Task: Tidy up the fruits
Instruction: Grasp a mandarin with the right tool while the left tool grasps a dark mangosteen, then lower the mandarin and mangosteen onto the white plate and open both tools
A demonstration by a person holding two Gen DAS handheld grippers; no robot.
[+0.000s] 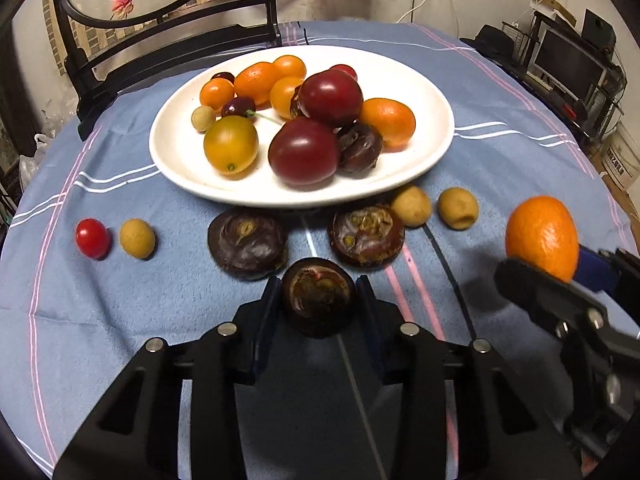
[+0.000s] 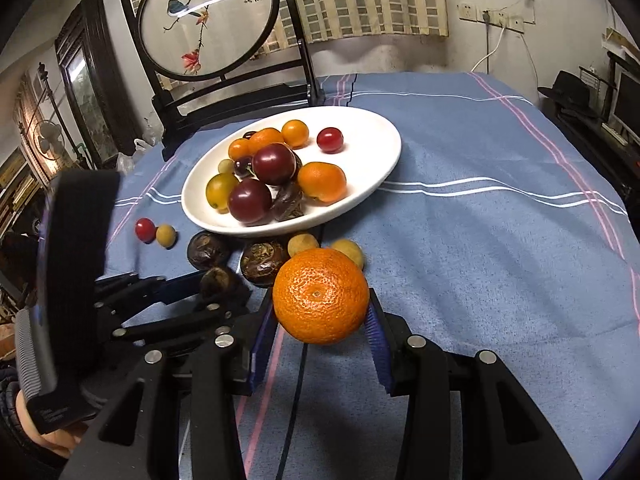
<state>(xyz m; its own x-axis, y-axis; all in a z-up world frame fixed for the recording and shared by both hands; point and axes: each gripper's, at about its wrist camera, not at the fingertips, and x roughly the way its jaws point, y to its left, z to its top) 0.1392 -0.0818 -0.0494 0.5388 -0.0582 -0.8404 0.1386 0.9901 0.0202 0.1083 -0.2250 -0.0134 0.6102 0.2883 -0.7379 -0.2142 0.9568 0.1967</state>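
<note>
A white plate (image 1: 432, 92) on the blue cloth holds several kumquats, dark red plums, cherries and a water chestnut. My left gripper (image 1: 319, 286) is shut on a dark water chestnut (image 1: 318, 296), just in front of the plate. Two more water chestnuts (image 1: 247, 243) (image 1: 366, 236) lie on the cloth ahead of it. My right gripper (image 2: 322, 312) is shut on an orange kumquat (image 2: 320, 294), held above the cloth right of the left gripper; it also shows in the left wrist view (image 1: 542, 236).
Loose on the cloth lie a red cherry tomato (image 1: 93, 238) and longans (image 1: 137, 238) (image 1: 411, 205) (image 1: 458, 208). A dark framed screen (image 2: 208, 20) stands behind the plate. A desk with a monitor (image 1: 568, 60) is at the right.
</note>
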